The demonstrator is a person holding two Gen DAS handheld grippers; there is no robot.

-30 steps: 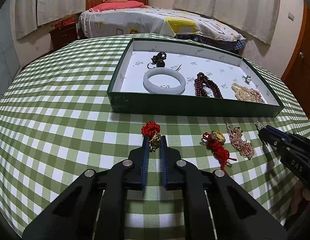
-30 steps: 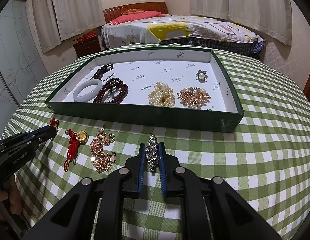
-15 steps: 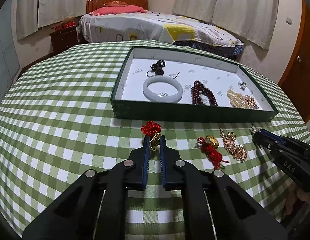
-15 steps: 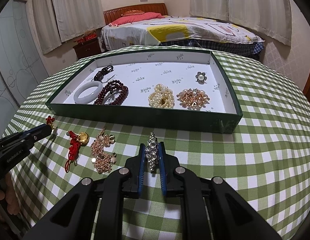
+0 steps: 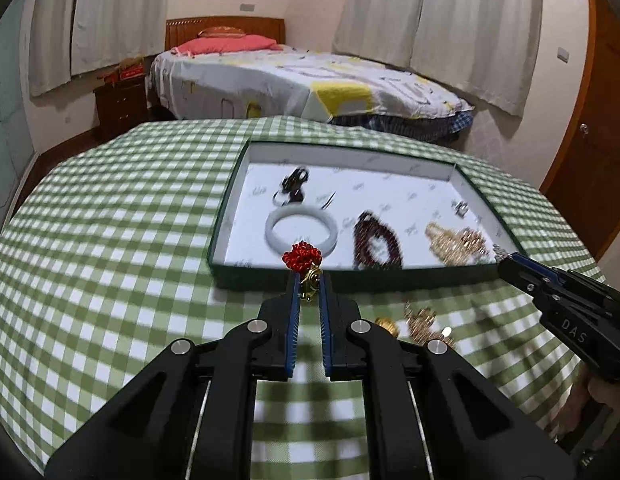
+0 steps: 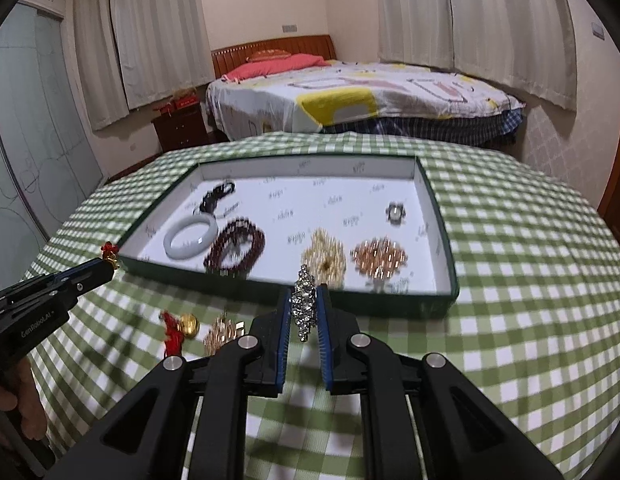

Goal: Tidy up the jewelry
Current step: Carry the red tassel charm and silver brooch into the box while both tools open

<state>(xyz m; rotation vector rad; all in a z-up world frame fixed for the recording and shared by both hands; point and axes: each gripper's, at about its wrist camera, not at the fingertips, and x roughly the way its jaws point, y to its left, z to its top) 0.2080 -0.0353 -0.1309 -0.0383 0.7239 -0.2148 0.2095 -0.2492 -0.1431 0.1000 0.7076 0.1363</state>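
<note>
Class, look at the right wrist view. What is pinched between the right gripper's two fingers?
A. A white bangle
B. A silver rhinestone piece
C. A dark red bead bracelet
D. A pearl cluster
B: the right gripper is shut on the silver rhinestone piece, while the white bangle, dark red bead bracelet and pearl cluster all lie inside the green tray.

Table (image 6: 510,272) round, under green-white checked cloth. Tray (image 6: 438,304), green-walled with white lining, lies on it toward far side. On cloth near tray's front wall, left part: red-knot charm with gold bell (image 6: 181,326), just right of it gold chain cluster (image 6: 221,332), blurred. Rest of cloth bare.
</note>
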